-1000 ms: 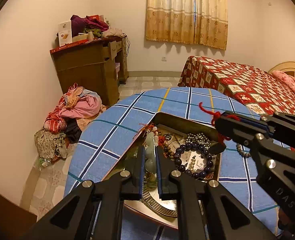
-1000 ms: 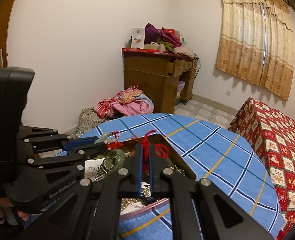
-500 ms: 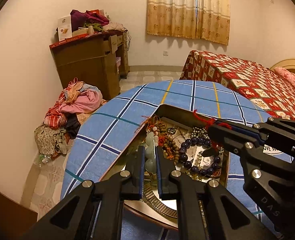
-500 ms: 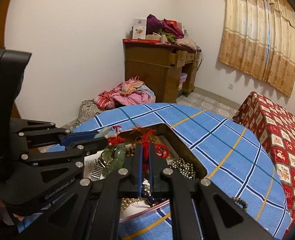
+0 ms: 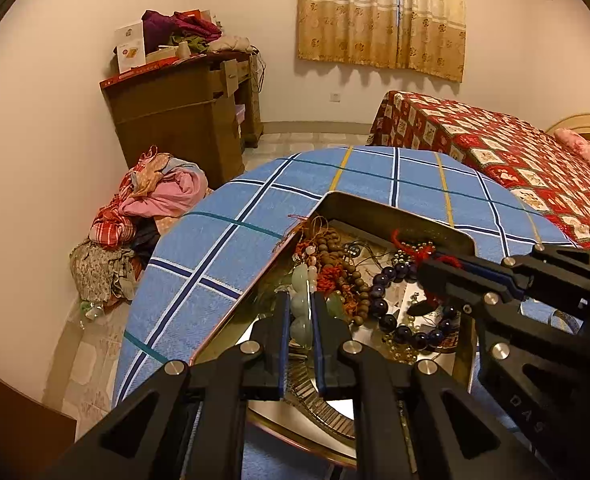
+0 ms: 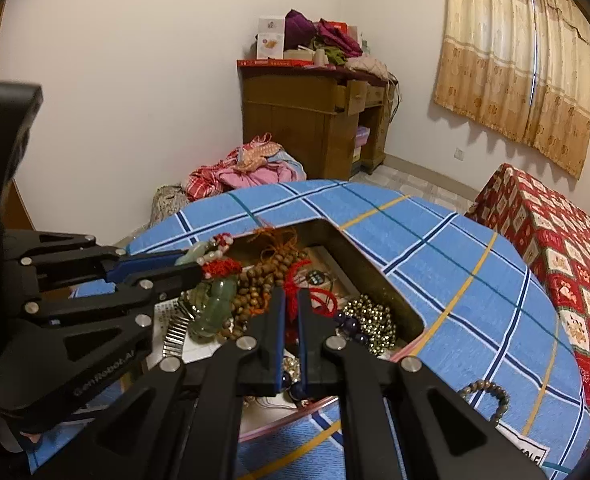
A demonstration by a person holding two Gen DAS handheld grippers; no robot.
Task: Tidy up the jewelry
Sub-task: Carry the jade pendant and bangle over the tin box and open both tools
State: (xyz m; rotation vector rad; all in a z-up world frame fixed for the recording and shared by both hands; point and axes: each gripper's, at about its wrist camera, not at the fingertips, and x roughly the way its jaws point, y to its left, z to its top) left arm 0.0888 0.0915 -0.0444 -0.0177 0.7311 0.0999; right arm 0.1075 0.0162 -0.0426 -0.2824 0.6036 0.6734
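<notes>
Gripping — left gripper [image 5: 300,312] fingers clamp one jade strand [image 5: 301,304] | right gripper [image 6: 291,304] fingers pinch one red cord [image 6: 293,280] | one tray [image 5: 415,224]

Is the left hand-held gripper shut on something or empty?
Shut on the pale green bead strand: the left hand-held gripper has its jaws pressed against beads on both sides, above the jewelry box.
</notes>
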